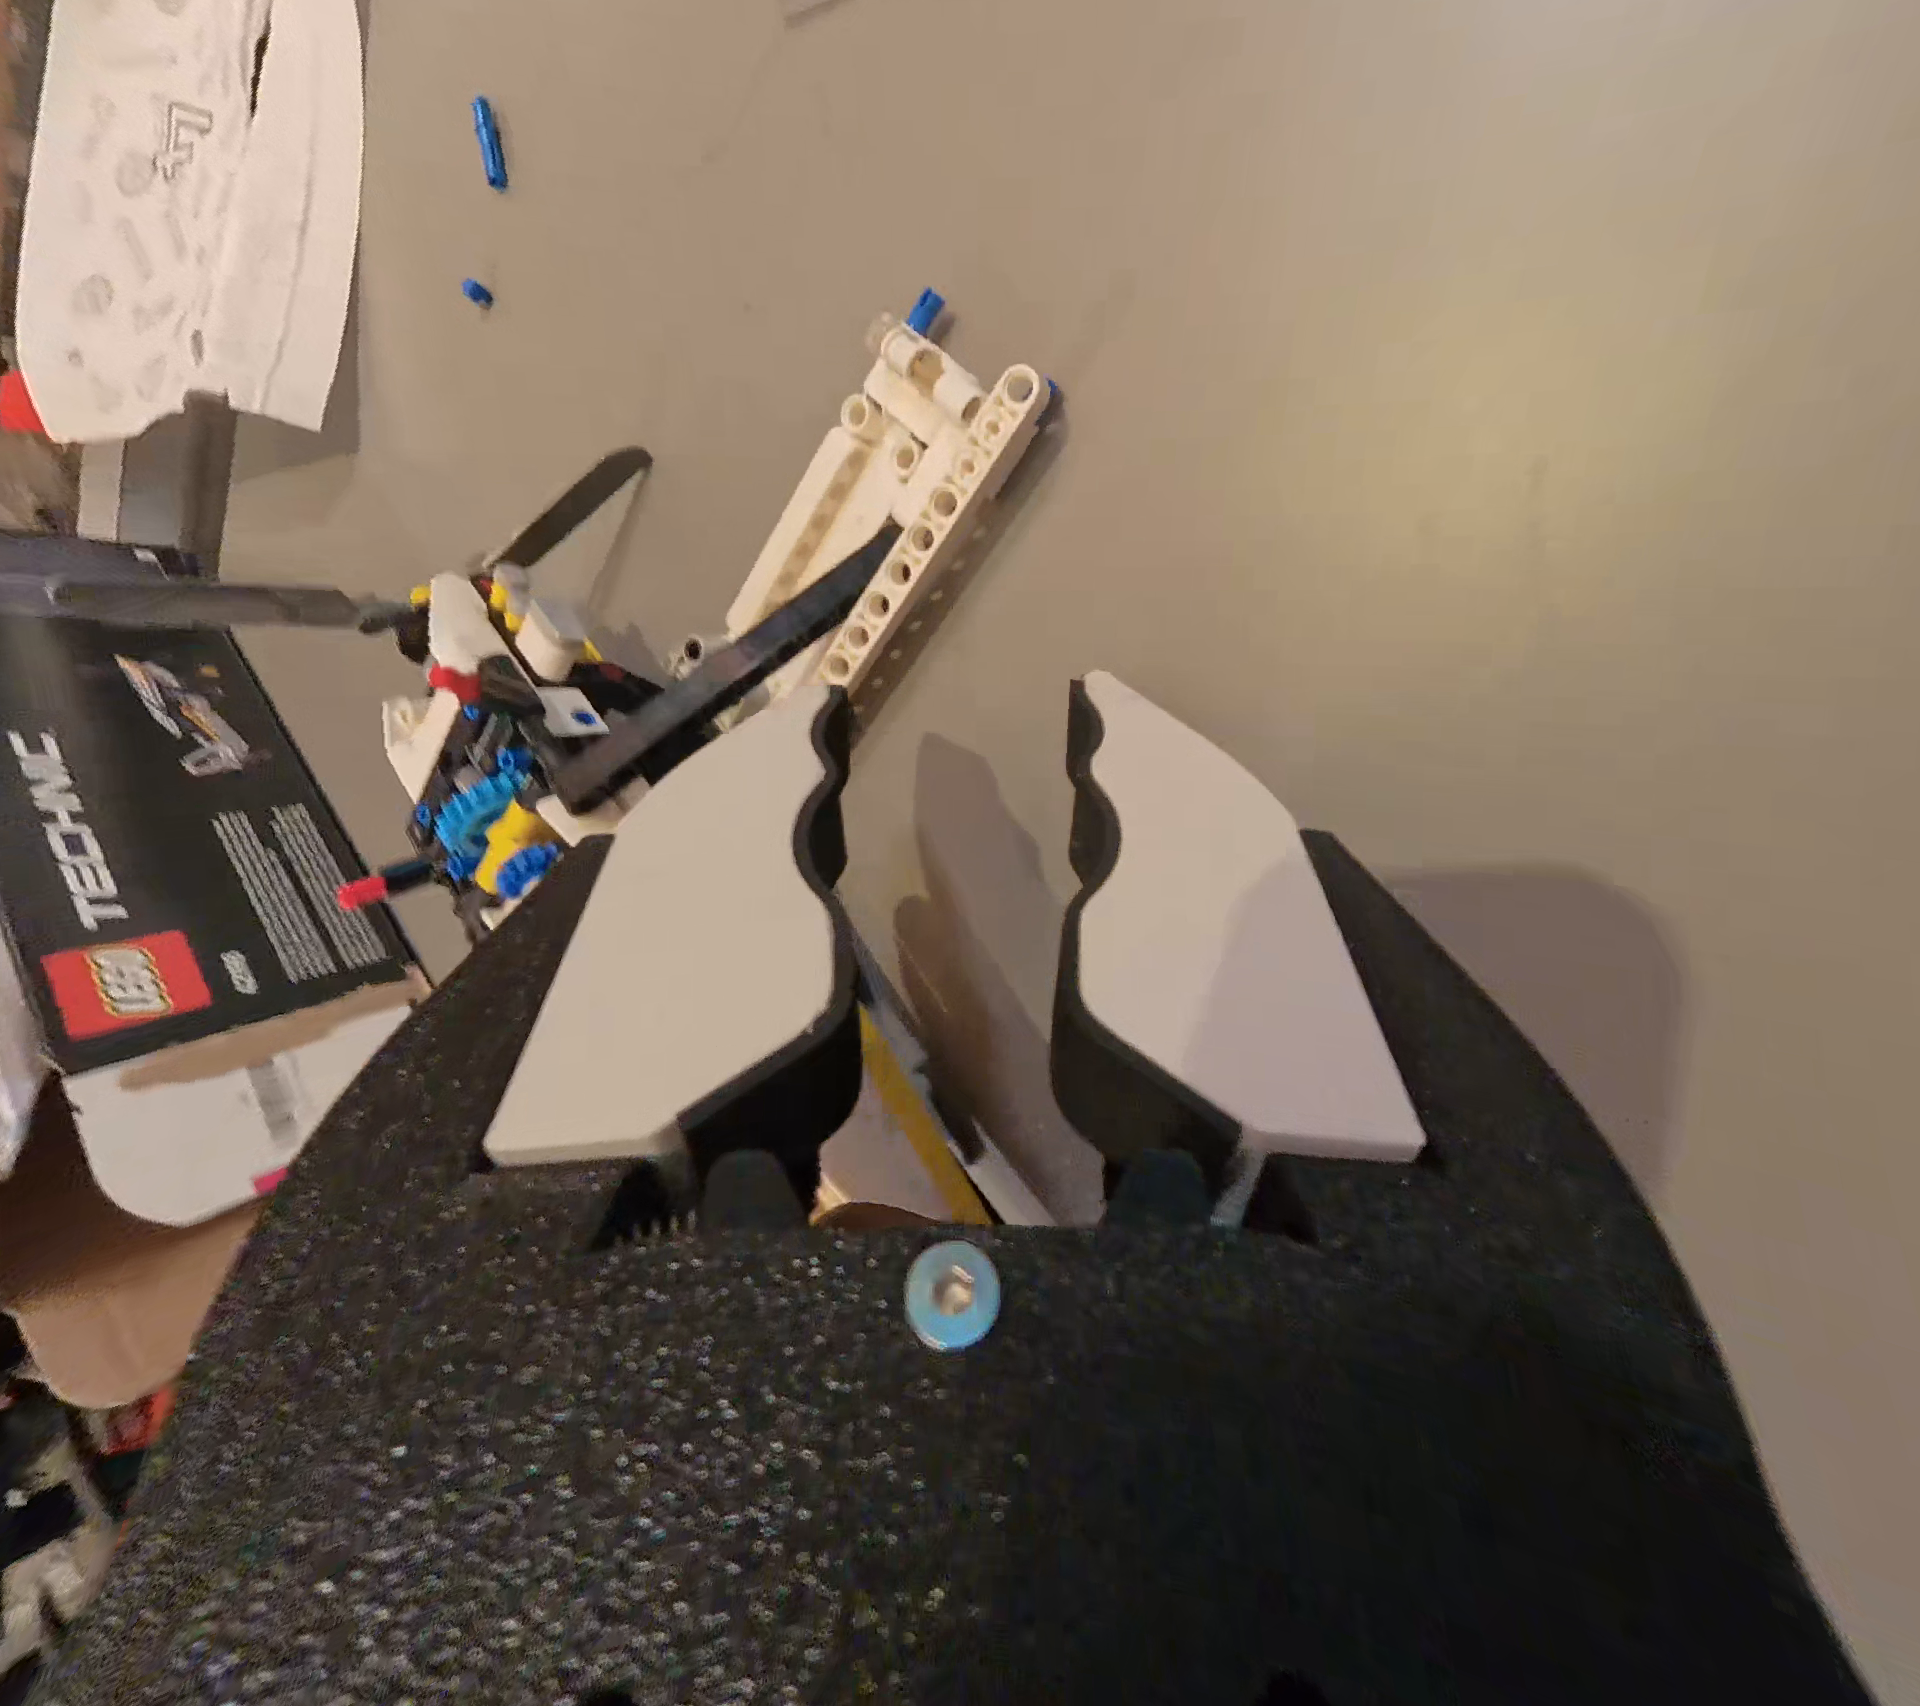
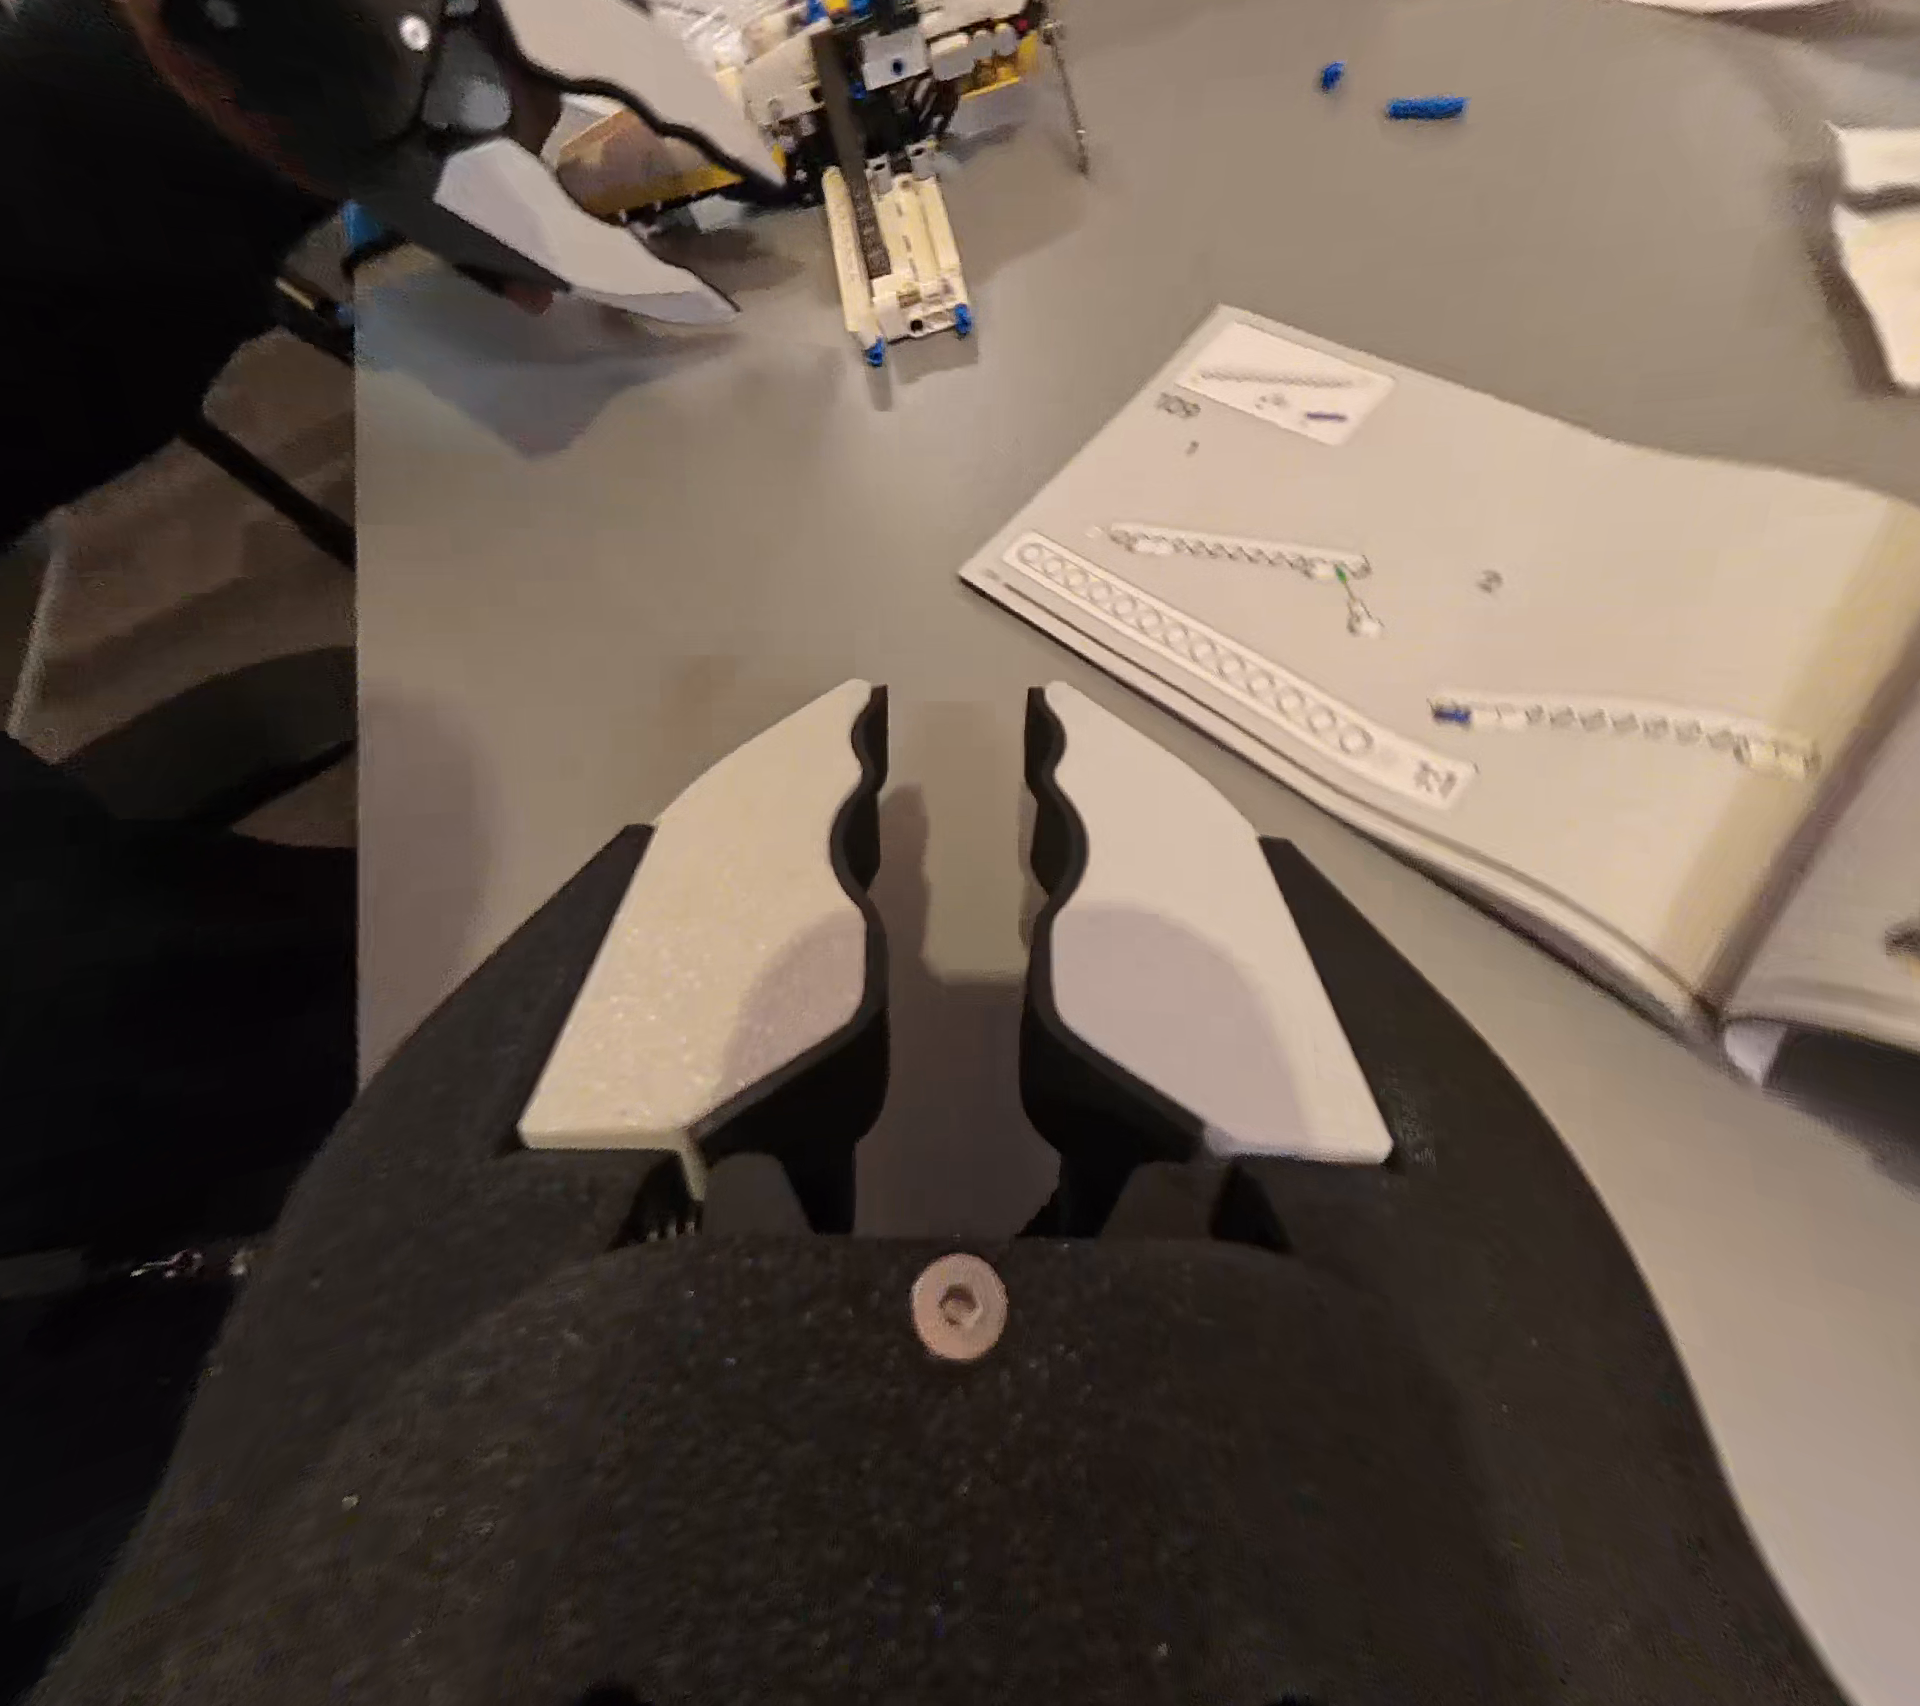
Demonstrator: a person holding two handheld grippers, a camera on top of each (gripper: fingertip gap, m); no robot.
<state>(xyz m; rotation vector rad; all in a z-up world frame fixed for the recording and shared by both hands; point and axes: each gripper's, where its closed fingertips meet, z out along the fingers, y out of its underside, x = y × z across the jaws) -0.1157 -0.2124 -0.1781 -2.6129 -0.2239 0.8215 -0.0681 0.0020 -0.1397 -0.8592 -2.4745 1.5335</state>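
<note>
Over bare grey table [image 2: 644, 534], the right gripper [image 2: 956, 711] hangs narrowly parted, empty, beside the open booklet [image 2: 1507, 617]; left gripper [image 1: 951, 700] gapes wide, empty, beside the brick model [image 1: 914, 513].

Black cardboard box [image 1: 197, 867]: I see a red logo and white lettering.
Open grey instruction booklet [image 2: 1455, 617]: I see printed numbers.

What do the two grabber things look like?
Each hand-held gripper has a rough, speckled black body with a round silver bolt in the middle. Its two fingers are pale grey on top, with wavy black pads along the inner edges.
</note>
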